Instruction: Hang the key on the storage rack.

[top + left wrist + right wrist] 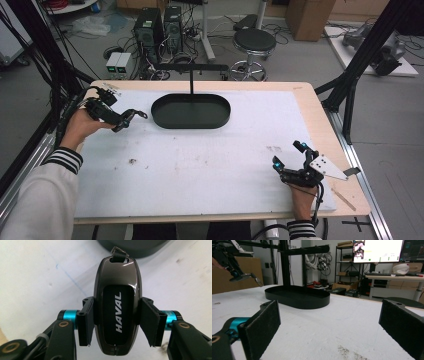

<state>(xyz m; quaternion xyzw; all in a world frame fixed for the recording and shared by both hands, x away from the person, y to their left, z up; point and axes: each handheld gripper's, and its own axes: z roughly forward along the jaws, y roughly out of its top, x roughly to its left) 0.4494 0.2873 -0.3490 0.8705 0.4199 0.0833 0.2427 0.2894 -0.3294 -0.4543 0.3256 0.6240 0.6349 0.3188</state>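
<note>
The left gripper [127,117] hangs above the white mat [210,165] at the far left, clamped on a glossy Haval car key fob [117,307], its pads pressing the fob's two long sides. The fob's strap loop [117,253] points toward the black oval tray [191,111] with its T-shaped hanger stand [192,67], just to the right. If the loop is meant for the hanger bar, the grip should stay firm and level while the loop leads. The right gripper [290,160] rests near right on the mat, jaws spread wide and empty.
</note>
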